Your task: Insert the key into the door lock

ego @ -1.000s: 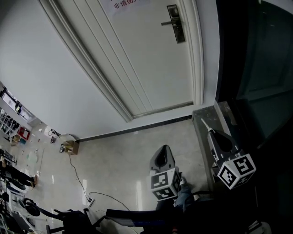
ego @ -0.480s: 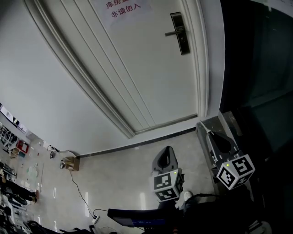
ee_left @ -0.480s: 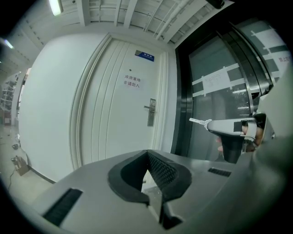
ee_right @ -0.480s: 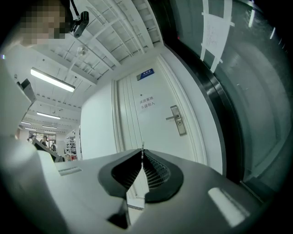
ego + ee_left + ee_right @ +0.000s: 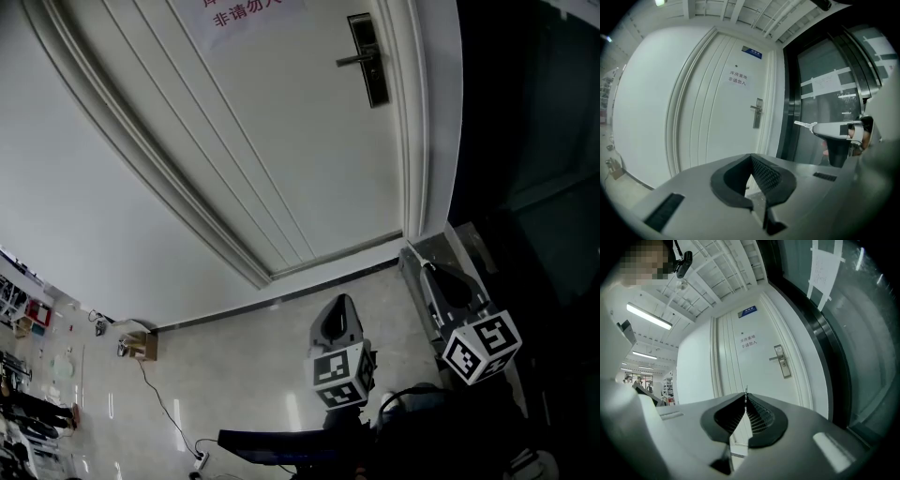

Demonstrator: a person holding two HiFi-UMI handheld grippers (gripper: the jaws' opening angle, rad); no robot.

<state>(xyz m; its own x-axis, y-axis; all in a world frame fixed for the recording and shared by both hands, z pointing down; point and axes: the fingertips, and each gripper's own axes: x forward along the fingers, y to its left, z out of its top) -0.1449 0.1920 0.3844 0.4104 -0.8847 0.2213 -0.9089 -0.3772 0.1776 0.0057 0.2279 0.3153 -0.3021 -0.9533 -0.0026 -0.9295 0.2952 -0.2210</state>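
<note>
Metal key [image 5: 801, 124], shank pointing toward door [image 5: 717, 108]

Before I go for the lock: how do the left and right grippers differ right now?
The right gripper is clamped on the key, whose blade sticks out past its tips; the left gripper is shut on nothing. In the head view the right gripper sits nearer the door frame, the left gripper further left over the floor. Both have jaws together and point toward the door, short of the door lock.
</note>
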